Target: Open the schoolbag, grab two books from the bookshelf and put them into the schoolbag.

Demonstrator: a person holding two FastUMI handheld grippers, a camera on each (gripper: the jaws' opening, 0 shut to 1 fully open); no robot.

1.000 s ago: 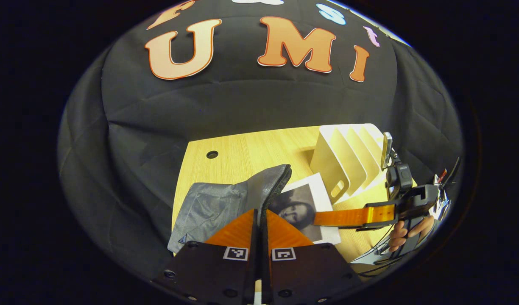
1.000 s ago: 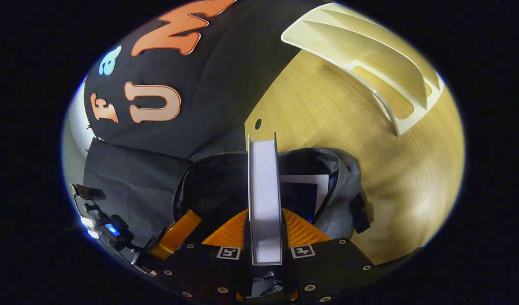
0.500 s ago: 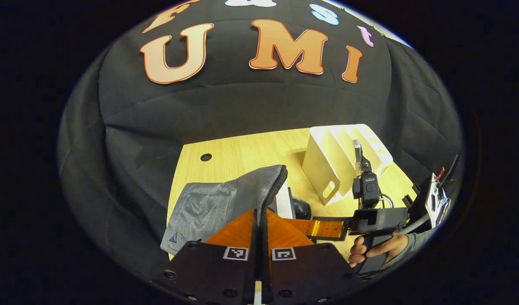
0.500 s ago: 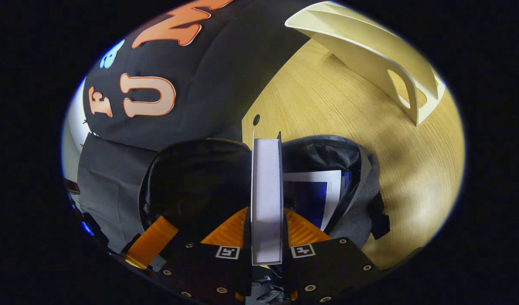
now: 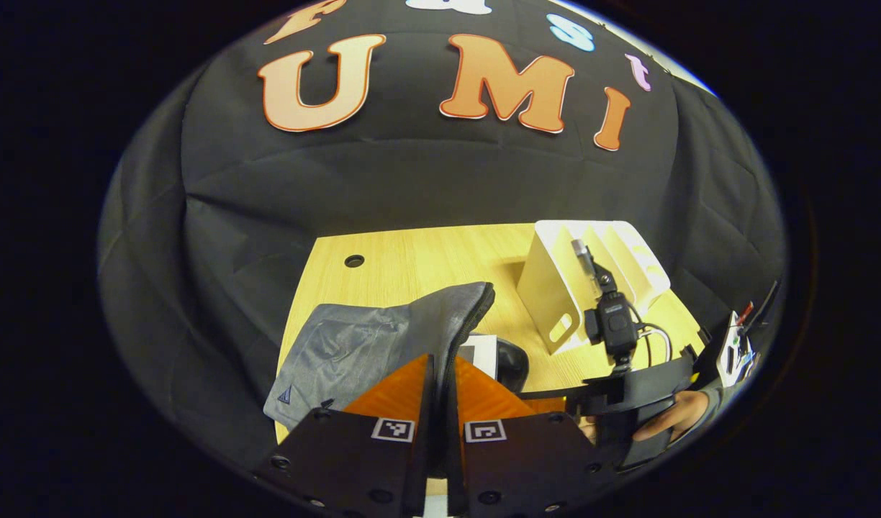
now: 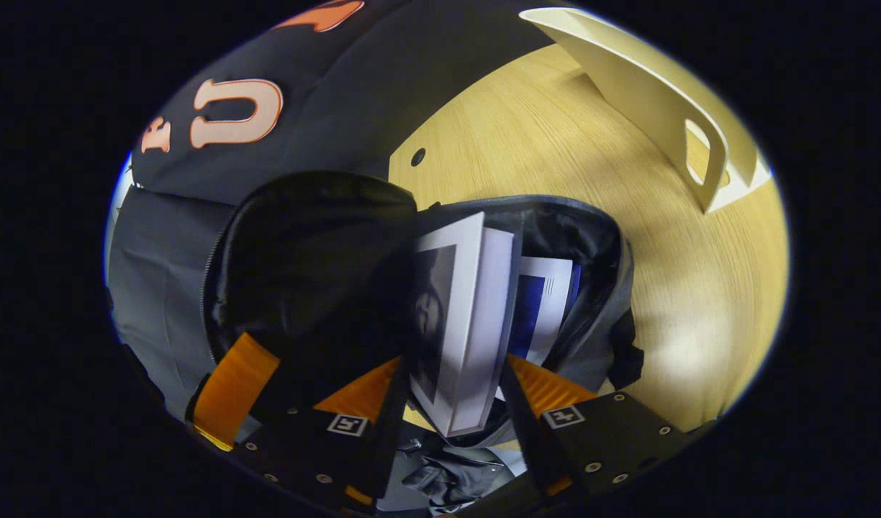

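The schoolbag [image 6: 592, 302] sits open on the table [image 6: 556, 158], its grey flap [image 5: 383, 338] pulled up, and the second book [image 6: 462, 324] is tipped into its mouth, leaning a bit to one side. A first book [image 6: 548, 302] with a blue cover is already in there, just behind it on the right. So the task looks nearly done, only the last drop and pull-out left.

The right tool [image 6: 448, 403] has its fingers spread wide, one on each side of the book's near edge, and neither seems to press on it, so it looks let go of. The left tool [image 5: 440, 388] is closed down tight on the zipper edge of the flap, holding the bag's mouth open.

Handling guess: the book is a thin paperback, light and kind of floppy, with glossy covers that could slip. Pinching it near the spine, across both covers, would be the safest bet if it needs a nudge further in. The bag is soft fabric and will sag the moment the flap is released, so that edge hold matters.

Further out, the cream bookshelf [image 5: 584, 280] stands on the far right of the table, well apart from the bag, with its slots looking bare. A hand [image 5: 671, 414] holds the right tool's handle.
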